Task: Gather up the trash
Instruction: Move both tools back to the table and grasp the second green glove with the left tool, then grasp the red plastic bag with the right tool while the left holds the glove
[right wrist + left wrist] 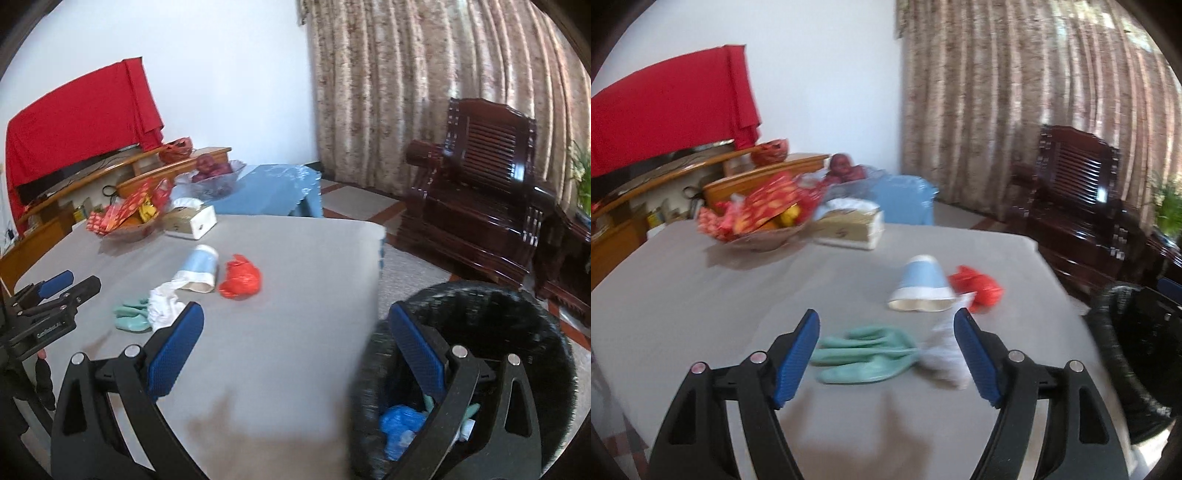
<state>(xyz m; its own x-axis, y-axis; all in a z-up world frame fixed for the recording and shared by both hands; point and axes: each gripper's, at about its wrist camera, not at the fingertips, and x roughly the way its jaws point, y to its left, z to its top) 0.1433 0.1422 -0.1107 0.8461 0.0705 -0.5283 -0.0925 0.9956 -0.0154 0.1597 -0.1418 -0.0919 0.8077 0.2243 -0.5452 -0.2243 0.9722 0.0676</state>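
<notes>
Taking the crushed paper cup (919,286) as the landmark and going left to right: on the grey table (701,295), nearer the camera and to the cup's left, lies the green glove (864,356), its long axis across the view, fingers pointing left and cuff pointing right. The left gripper (886,354) hovers over it, jaws wide apart and holding nothing, the glove showing between them but untouched. Just right of the glove, below the cup, sits a crumpled white tissue (945,354). The cup lies on its side, flattened mouth toward the camera and base pointing away. Touching its right side is a red plastic scrap (977,288). Well to the right, off the table edge, stands the black bin (517,325), already holding blue and green scraps; the right gripper (295,339) is open and empty beside it. Judging by this, the step is reaching for the next piece: the left jaws need lowering and closing across the glove's narrow width.
</notes>
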